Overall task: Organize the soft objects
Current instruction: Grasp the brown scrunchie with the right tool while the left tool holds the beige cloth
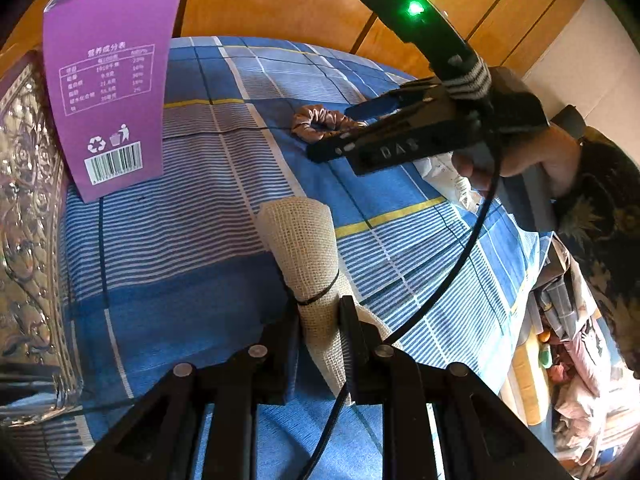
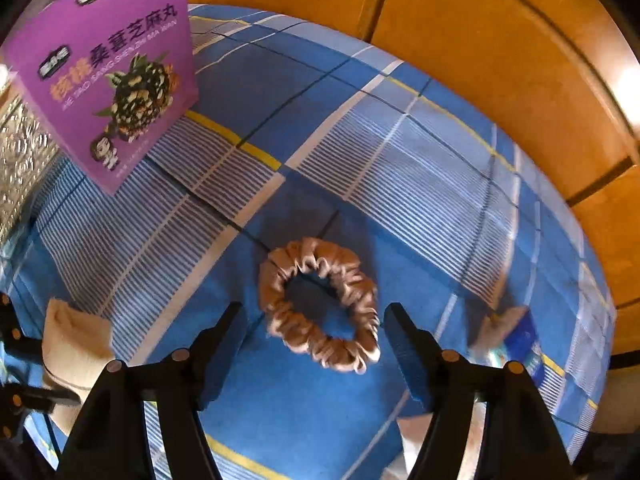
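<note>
My left gripper [image 1: 319, 312] is shut on a rolled burlap cloth [image 1: 300, 240] tied with a black band, held over the blue plaid cloth. The burlap roll also shows in the right wrist view [image 2: 74, 340] at the lower left. A brown satin scrunchie [image 2: 320, 304] lies flat on the cloth. My right gripper [image 2: 314, 320] is open, its fingers either side of the scrunchie, just above it. In the left wrist view the right gripper [image 1: 340, 136] hovers by the scrunchie [image 1: 320, 122].
A purple carton [image 1: 112, 88] stands upright at the back left, also in the right wrist view [image 2: 108, 80]. A patterned glass jar [image 1: 28, 240] stands at the left. Small packets [image 2: 516, 340] lie at the right. A wooden headboard [image 2: 480, 40] rises behind.
</note>
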{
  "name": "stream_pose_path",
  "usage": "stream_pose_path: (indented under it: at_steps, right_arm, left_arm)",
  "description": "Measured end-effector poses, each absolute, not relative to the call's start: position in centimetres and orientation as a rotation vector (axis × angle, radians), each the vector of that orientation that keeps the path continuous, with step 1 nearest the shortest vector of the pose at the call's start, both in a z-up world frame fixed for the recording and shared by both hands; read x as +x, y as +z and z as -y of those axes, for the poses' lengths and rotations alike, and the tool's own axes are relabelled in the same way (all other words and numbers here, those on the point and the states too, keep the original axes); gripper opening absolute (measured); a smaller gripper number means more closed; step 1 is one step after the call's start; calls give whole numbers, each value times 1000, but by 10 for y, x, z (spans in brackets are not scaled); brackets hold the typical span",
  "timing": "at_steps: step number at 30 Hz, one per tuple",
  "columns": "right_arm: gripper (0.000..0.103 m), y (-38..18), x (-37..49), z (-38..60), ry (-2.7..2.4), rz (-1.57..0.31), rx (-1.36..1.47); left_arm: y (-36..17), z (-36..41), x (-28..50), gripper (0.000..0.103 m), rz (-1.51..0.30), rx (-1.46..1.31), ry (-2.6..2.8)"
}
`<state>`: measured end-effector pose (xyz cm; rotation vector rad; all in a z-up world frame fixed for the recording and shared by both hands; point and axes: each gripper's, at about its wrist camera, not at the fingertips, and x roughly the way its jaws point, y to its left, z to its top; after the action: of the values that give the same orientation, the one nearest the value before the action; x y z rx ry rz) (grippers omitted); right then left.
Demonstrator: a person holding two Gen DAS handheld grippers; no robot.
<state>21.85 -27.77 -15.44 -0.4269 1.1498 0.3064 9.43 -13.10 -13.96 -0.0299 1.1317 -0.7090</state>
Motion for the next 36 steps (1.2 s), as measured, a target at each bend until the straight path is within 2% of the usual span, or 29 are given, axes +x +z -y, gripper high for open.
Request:
stream_pose_path:
  at_steps: [1, 3, 6, 14, 21, 27, 36]
  right_arm:
    - [68, -154, 220, 279, 311, -1152, -409]
    - [38, -154, 218, 281, 342, -1159, -358]
    - [19, -154, 209, 280, 337, -1159, -342]
    - [18, -152, 138, 282, 237, -1203, -242]
    - [21, -157, 61, 289, 145, -1165, -128]
    - [21, -156, 45, 291, 73, -1075, -54]
    - [21, -153, 40, 290, 54, -1032, -29]
  left_arm:
    - [-139, 131, 94, 19, -1132, -32, -709]
    - [-139, 130, 94, 19, -1131, -35, -709]
    - [-140, 130, 93, 19, -1124, -38, -705]
    - [-140, 131, 90, 19, -1106, -24, -696]
    - [-136, 139, 90, 19, -1114, 26, -669]
    - [-122, 158, 97, 15, -1118, 103, -641]
    - [-62, 213, 144, 15, -1008, 175, -647]
